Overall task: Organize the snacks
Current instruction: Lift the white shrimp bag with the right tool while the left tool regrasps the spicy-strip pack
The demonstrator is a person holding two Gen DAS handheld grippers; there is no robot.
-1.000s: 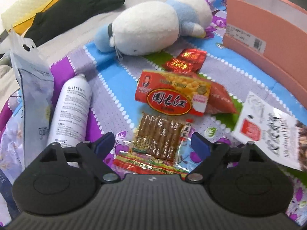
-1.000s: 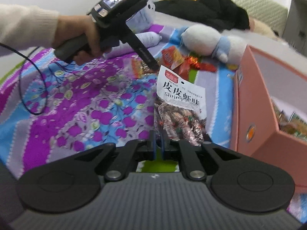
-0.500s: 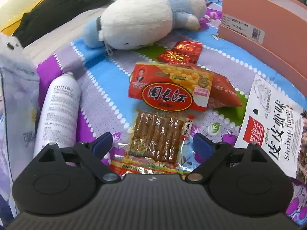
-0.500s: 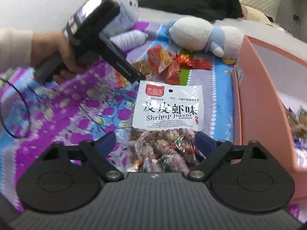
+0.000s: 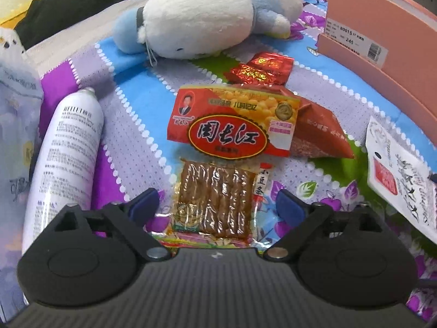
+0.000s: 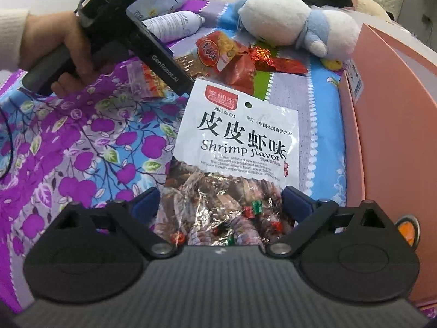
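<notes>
My left gripper (image 5: 215, 207) is open, its blue pads on either side of a clear pack of brown strips (image 5: 218, 199) lying on the bedspread, not pressing it. Beyond it lie a red-and-yellow bean bag (image 5: 235, 125), a dark red bag (image 5: 319, 136) and red foil packets (image 5: 262, 68). My right gripper (image 6: 221, 205) hangs low over the white shrimp-flavor bag (image 6: 235, 142). Its jaws are opening wide, with the bag's clear lower end between the pads, untouched. The pink box (image 6: 390, 109) stands just right of that bag.
A white-and-blue plush toy (image 5: 207, 13) lies behind the snacks. A white spray can (image 5: 68, 142) and a pale pouch (image 5: 16, 104) lie at the left. In the right wrist view a hand (image 6: 73, 43) holds the other gripper over the snack pile. Dark clothes sit at the back.
The right gripper's jaws went from shut to wide apart, and it moved forward and down over the shrimp bag. The left gripper sank a little toward the strip pack, still open.
</notes>
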